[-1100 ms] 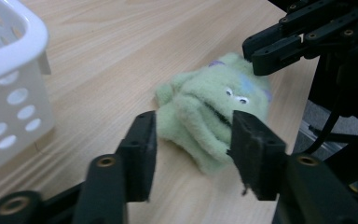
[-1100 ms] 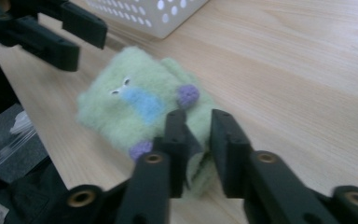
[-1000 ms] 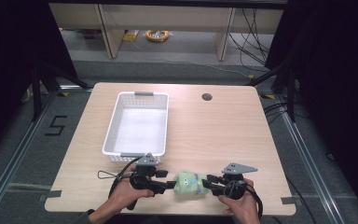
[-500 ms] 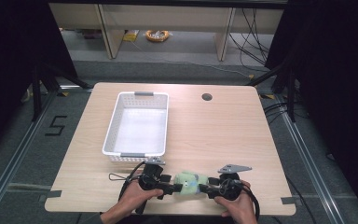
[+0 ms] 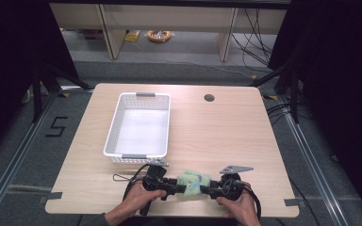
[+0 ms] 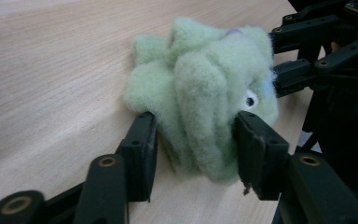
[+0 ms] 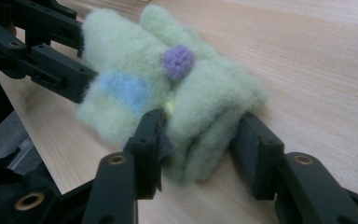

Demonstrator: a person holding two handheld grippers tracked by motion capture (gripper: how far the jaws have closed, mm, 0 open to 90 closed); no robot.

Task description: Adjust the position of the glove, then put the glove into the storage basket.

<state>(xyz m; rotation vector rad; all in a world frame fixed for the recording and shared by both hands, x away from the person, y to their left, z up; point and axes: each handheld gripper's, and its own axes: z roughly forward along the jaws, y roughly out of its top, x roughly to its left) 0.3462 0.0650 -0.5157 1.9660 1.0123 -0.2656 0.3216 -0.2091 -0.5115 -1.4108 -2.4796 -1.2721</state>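
Note:
A pale green plush toy (image 5: 193, 181) with a blue patch and a purple knob lies on the wooden table (image 5: 217, 136) near its front edge. My left gripper (image 5: 178, 185) comes at it from the left and my right gripper (image 5: 206, 189) from the right. In the left gripper view my left gripper (image 6: 193, 140) squeezes the plush toy (image 6: 200, 79) between its pads. In the right gripper view my right gripper (image 7: 200, 135) pinches the other end of the plush toy (image 7: 135, 60). Both pairs of jaws have just been closing with the toy between them.
A white slotted basket (image 5: 115, 136) stands behind the grippers, left of the table's middle. A round cable hole (image 5: 209, 98) sits near the far edge. The table's front edge is just under the person's hands (image 5: 136, 202).
Both grippers' jaws have narrowed onto the plush toy. The left hand has come down slightly toward the table; the toy stays between the two grippers.

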